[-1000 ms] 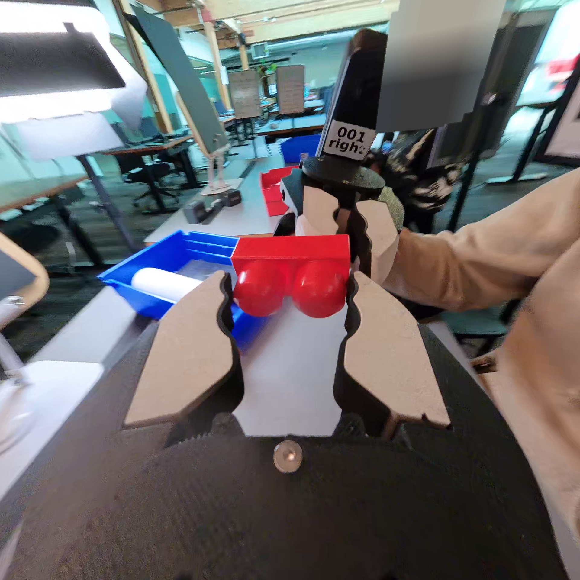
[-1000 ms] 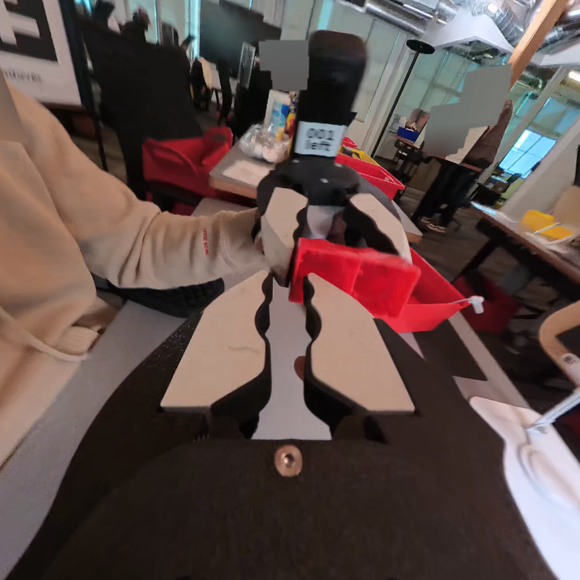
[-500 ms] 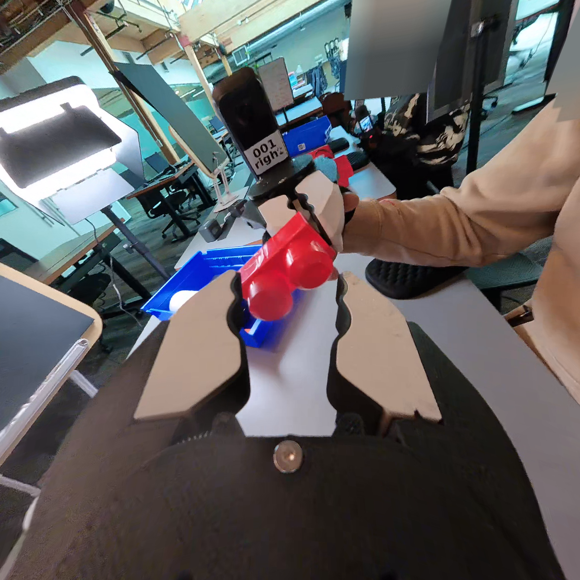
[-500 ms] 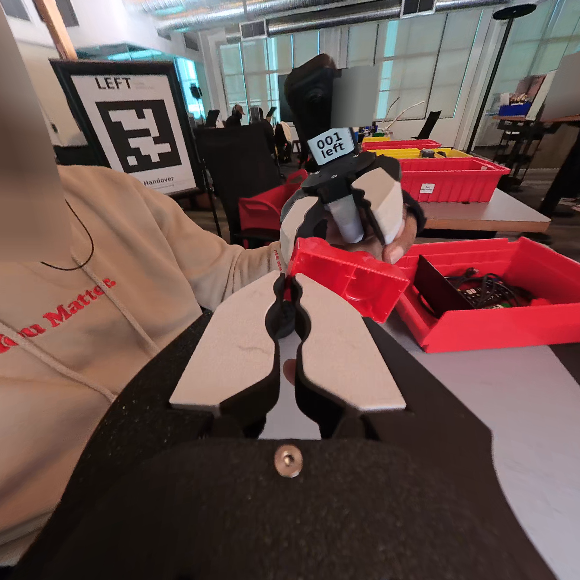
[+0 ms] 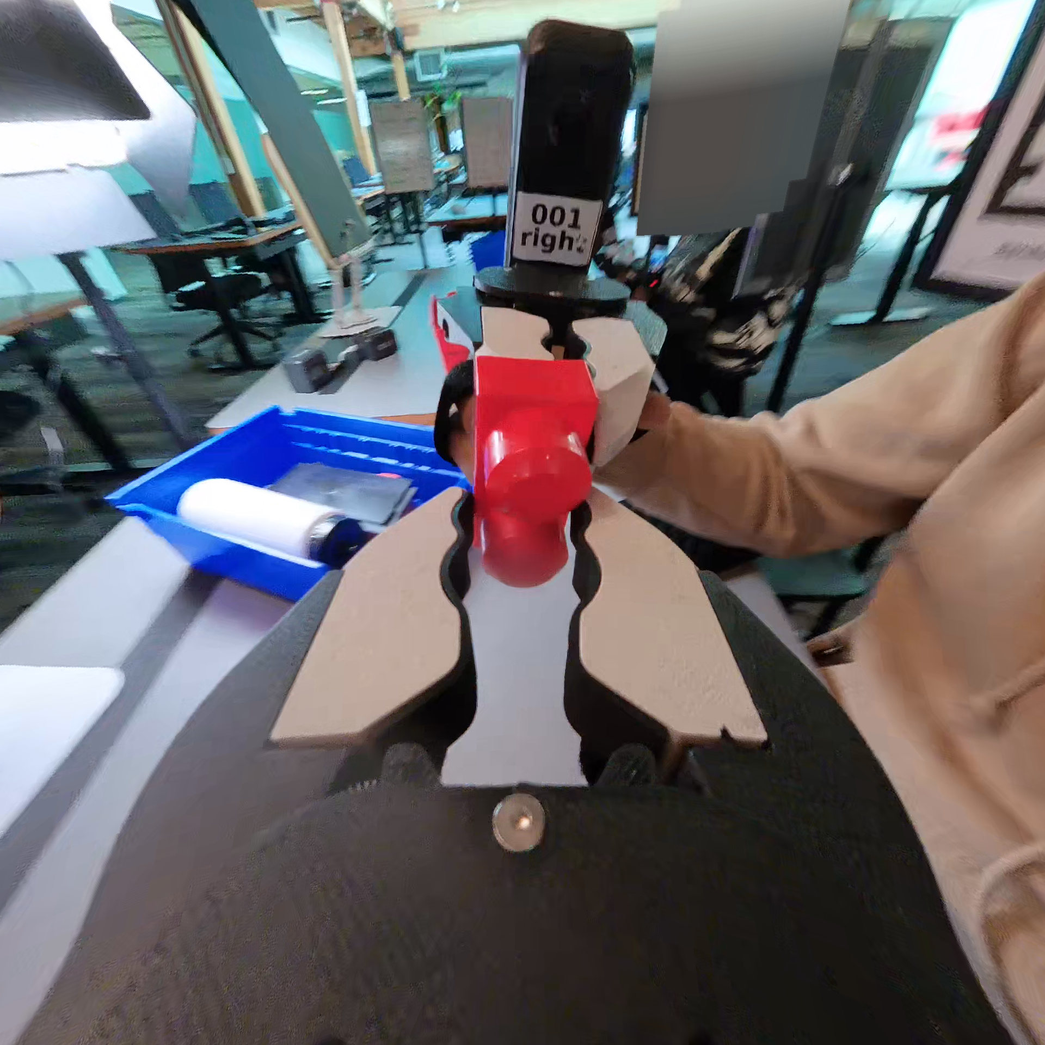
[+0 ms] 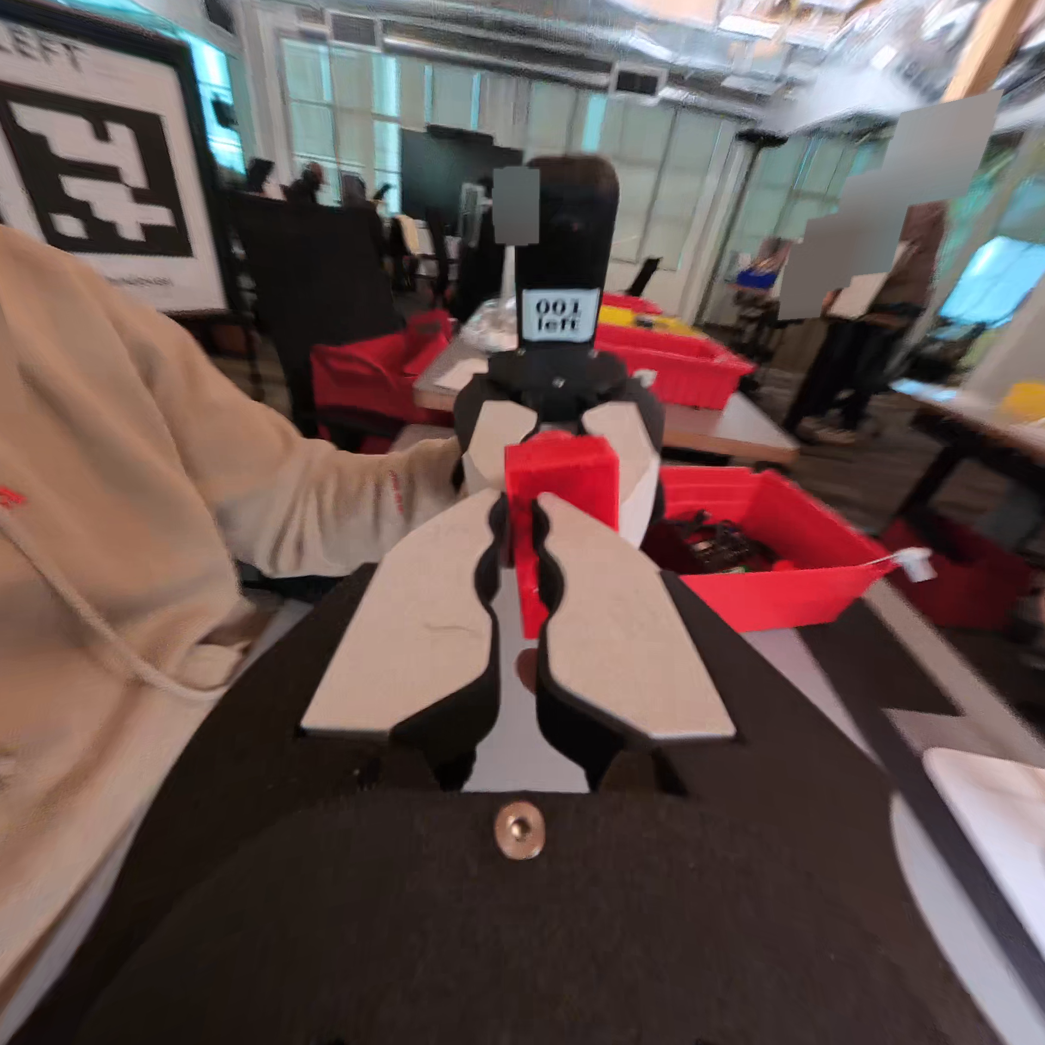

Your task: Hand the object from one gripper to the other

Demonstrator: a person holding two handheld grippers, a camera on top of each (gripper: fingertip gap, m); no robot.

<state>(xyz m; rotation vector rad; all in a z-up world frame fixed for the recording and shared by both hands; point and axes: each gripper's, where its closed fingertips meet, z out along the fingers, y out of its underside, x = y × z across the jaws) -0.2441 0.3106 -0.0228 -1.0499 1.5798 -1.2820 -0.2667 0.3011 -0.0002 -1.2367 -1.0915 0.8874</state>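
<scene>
Right gripper point(image 6: 519, 500) jaws pinch the red block point(image 6: 560, 480) edge; left gripper point(image 5: 519, 497) jaws flank its studs.

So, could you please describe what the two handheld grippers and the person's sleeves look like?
Both the left gripper and the right gripper have rough black bodies, a silver screw at the centre, and two pale grey, flat fingers with wavy black inner edges. Each carries a black upright block with a white label. The sleeves are cream, with a drawstring hanging from the top.
</scene>
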